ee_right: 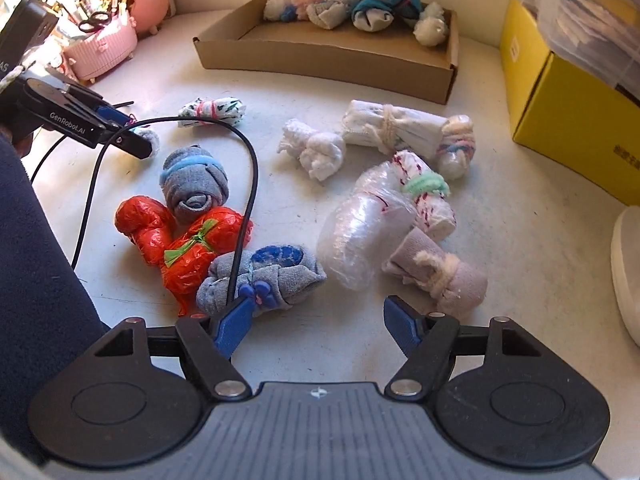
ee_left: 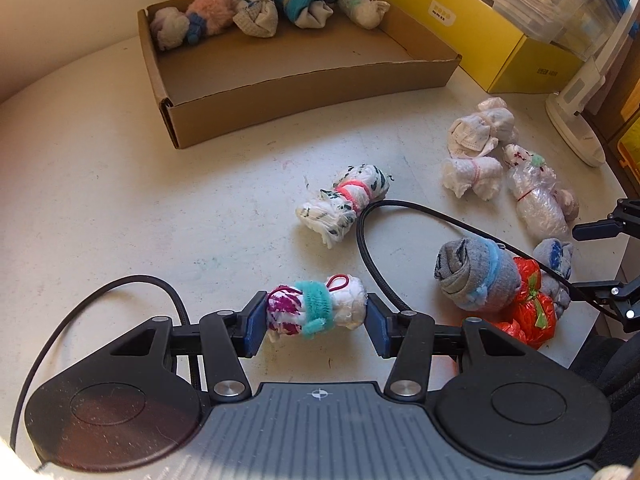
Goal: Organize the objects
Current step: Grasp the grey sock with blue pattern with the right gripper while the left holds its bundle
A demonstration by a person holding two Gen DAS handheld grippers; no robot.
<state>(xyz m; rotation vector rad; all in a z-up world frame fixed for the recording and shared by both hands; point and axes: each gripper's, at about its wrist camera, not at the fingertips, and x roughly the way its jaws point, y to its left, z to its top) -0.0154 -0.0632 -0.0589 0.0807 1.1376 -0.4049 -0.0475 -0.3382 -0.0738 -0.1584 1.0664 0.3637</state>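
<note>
A white bundle with a teal band [ee_left: 316, 310] is clamped between the pads of the left gripper [ee_left: 316, 316], near the table's [ee_left: 100, 200] front edge. The right gripper [ee_right: 316, 320] is held apart, empty, beside the grey-blue bundle [ee_right: 272, 276]. Carrying to the cardboard box [ee_left: 304, 88] at the far edge is judged next; the free front row should be aimed for.

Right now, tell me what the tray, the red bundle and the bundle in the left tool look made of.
Tray: brown corrugated cardboard, matte, with folded corner flaps.
Red bundle: likely thin plastic film, glossy and crinkled, tied with green strip.
Bundle clamped in the left tool: seemingly soft white printed cloth or tissue, matte and wrinkled, with a fuzzy teal band.
</note>
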